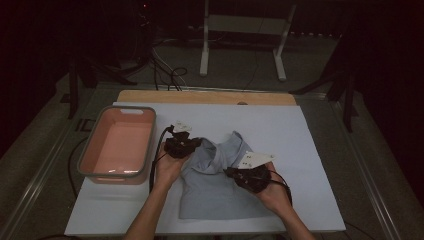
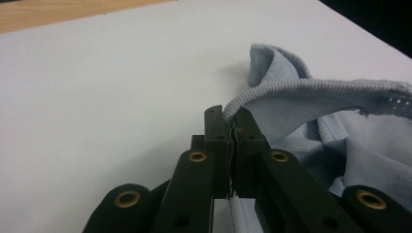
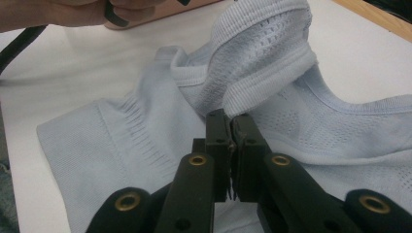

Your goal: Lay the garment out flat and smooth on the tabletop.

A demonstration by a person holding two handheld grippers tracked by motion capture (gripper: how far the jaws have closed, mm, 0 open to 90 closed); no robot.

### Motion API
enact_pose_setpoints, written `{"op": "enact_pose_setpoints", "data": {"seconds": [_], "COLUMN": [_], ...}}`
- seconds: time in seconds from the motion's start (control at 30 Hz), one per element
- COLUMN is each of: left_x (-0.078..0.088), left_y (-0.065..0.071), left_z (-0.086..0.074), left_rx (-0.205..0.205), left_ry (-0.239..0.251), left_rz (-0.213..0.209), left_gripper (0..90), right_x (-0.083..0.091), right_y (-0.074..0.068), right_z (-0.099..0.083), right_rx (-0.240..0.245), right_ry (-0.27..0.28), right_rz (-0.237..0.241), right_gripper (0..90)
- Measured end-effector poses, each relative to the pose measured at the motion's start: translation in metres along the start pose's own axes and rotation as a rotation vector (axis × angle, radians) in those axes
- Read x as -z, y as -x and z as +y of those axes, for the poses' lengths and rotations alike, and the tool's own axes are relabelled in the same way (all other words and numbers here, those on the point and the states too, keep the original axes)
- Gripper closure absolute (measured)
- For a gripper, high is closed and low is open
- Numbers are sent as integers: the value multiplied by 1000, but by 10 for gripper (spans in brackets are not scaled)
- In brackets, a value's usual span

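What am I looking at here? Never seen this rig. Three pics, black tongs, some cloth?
There is no robot arm: a person holds a hand-held gripper in each hand. The high view looks down from above the person's side of the table; the left gripper shows at the left and the right gripper at the right. The other two pictures come from cameras riding on each gripper, looking along its two black fingers.

On the white board lie a light blue knit top and, at the left, a pink tub with a grey rim.

Both grippers are shut on the top: the left pinches its ribbed edge, the right a ribbed band.
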State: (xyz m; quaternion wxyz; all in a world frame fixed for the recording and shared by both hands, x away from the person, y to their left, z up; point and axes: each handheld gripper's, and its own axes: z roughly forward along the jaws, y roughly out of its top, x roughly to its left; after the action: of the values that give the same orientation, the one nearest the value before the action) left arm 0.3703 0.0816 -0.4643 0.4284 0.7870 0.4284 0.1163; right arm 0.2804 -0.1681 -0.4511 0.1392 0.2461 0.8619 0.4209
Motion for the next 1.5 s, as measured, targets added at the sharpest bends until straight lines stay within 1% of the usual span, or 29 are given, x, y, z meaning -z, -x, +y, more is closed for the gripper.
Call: {"op": "enact_pose_setpoints", "data": {"seconds": [0.03,0.07,0.1,0.13,0.17,0.23,0.3,0.33,0.37,0.43,0.47,0.5,0.53,0.57,0.63,0.73,0.77,0.83,0.87,1.03,1.17,1.2,1.27,1.33,1.37,1.4,1.43,1.47,1.5], "left_x": [-1,-1,-2,-2,-3,-4,-5,-5,-5,-5,-4,-3,-1,1,4,11,14,18,20,27,30,30,28,24,22,19,16,14,13], "left_y": [-1,-2,-3,-4,-6,-8,-9,-10,-11,-11,-10,-11,-11,-10,-9,-4,-2,3,5,17,25,27,31,34,35,36,37,37,37], "left_z": [0,0,0,0,0,-1,-2,-2,-2,-3,-3,-4,-4,-4,-4,-3,-3,-2,-2,1,3,3,3,3,3,3,3,2,2], "left_rx": [1,3,12,20,24,30,37,45,49,46,54,62,71,71,71,64,68,60,58,35,39,41,30,15,5,-4,-15,-23,-30], "left_ry": [-2,-3,-5,-5,-9,-23,-34,-33,-32,-34,-30,-23,-15,-6,6,37,49,68,78,113,128,127,107,77,59,39,23,8,2], "left_rz": [6,12,18,23,27,38,45,50,51,53,54,54,46,43,36,10,-2,-23,-36,-82,-143,-160,-177,-182,-175,-166,-154,-156,-145], "left_gripper": [881,881,880,879,877,872,864,841,795,731,697,639,606,583,541,498,486,479,477,475,470,460,448,440,446,473,531,592,676], "right_x": [0,0,0,0,0,1,2,3,5,7,9,11,12,14,18,22,24,27,28,34,38,39,40,42,43,43,44,44,44], "right_y": [0,0,0,1,2,4,8,10,13,18,20,23,25,28,33,41,43,47,50,62,68,70,71,72,71,71,70,70,69], "right_z": [0,1,1,1,0,-1,-2,-3,-4,-6,-8,-9,-11,-13,-18,-26,-29,-35,-38,-53,-62,-64,-68,-72,-73,-75,-76,-77,-78], "right_rx": [-3,-6,-9,-13,-16,-25,-39,-47,-54,-65,-74,-75,-82,-81,-90,-105,-115,-123,-127,-174,-204,-206,-210,-216,-218,-221,-224,-221,-221], "right_ry": [2,4,9,7,5,2,-4,-7,-7,-11,-13,-19,-24,-28,-34,-48,-56,-72,-72,-98,-113,-119,-132,-144,-148,-153,-157,-159,-162], "right_rz": [-2,-6,-14,-27,-28,-40,-59,-67,-75,-97,-111,-123,-139,-144,-168,-188,-203,-227,-230,-267,-286,-285,-286,-280,-281,-275,-272,-267,-264], "right_gripper": [854,820,752,720,686,586,513,480,450,406,391,380,373,361,354,347,347,348,349,372,414,423,440,469,477,494,507,519,534]}}
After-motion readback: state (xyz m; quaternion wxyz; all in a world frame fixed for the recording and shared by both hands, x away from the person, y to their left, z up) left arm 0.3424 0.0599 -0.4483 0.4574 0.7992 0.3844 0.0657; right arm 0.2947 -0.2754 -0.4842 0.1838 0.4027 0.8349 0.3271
